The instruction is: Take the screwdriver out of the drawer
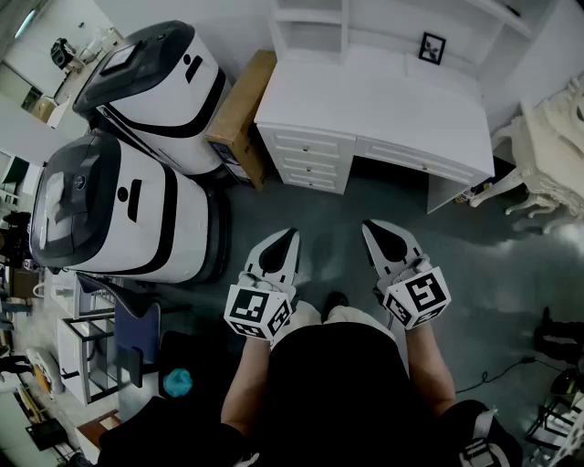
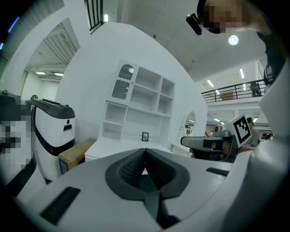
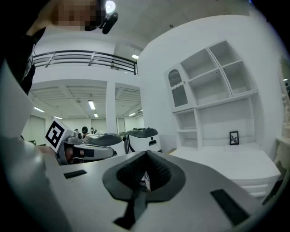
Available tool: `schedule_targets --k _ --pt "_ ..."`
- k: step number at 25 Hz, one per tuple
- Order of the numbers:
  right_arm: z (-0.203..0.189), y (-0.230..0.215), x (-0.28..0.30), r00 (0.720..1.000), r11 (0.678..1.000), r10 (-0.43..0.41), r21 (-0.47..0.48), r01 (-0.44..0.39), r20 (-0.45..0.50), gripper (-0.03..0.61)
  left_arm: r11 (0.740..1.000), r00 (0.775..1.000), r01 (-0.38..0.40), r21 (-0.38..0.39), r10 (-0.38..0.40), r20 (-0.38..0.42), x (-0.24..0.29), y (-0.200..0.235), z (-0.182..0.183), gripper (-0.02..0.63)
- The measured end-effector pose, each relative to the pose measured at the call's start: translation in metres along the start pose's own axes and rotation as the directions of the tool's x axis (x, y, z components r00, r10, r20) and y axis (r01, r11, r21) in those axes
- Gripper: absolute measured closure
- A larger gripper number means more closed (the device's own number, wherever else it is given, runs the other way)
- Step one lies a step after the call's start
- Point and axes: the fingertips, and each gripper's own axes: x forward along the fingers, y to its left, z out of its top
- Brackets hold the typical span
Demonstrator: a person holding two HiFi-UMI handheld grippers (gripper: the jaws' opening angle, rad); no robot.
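White counter [image 1: 383, 100]: it stands far from you against the wall, bare except for a small black picture frame [image 1: 432, 47] at its far right. Open shelves [image 1: 310, 23] rise behind it.
Drawers [image 1: 306, 157]: a stack of small fronts sits at the counter's left end, with one long front [image 1: 415, 157] to their right. Every front sits flush.
Screwdriver: you cannot see it in any view, and the shut drawers show nothing of their insides.
Left gripper [image 1: 290, 235]: you hold it near your body over the grey floor [image 1: 347, 205]. It points roughly level toward the counter, well apart from it, and touches nothing.
Left fingers [image 2: 129, 167]: clenched. The dark ribbed pads meet at the tips with nothing between them.
Right gripper [image 1: 370, 226]: you hold it beside the left one, near it but apart, aimed at the same counter.
Right fingers [image 3: 128, 174]: clenched, tips together, gripping nothing. Only background shows through the hollow below the tips.
Marker cubes: one sits at the near end of each gripper, left [image 1: 258, 313] and right [image 1: 417, 296].
Cardboard box [image 1: 242, 109]: it lies just beside the counter's left end.
Machines: two large white-and-black units stand left of the box, one far [image 1: 155, 82] and one nearer [image 1: 109, 205].
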Motion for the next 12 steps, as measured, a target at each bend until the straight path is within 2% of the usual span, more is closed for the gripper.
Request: schedule_targets --k 12 --pt "-0.006 -0.001 -0.025 1.000 1.000 -0.019 0.005 0.019 -0.004 0.566 1.000 1.000 0.001 0.005 -0.001 -0.013 -0.007 -0.020 -0.007 0.591"
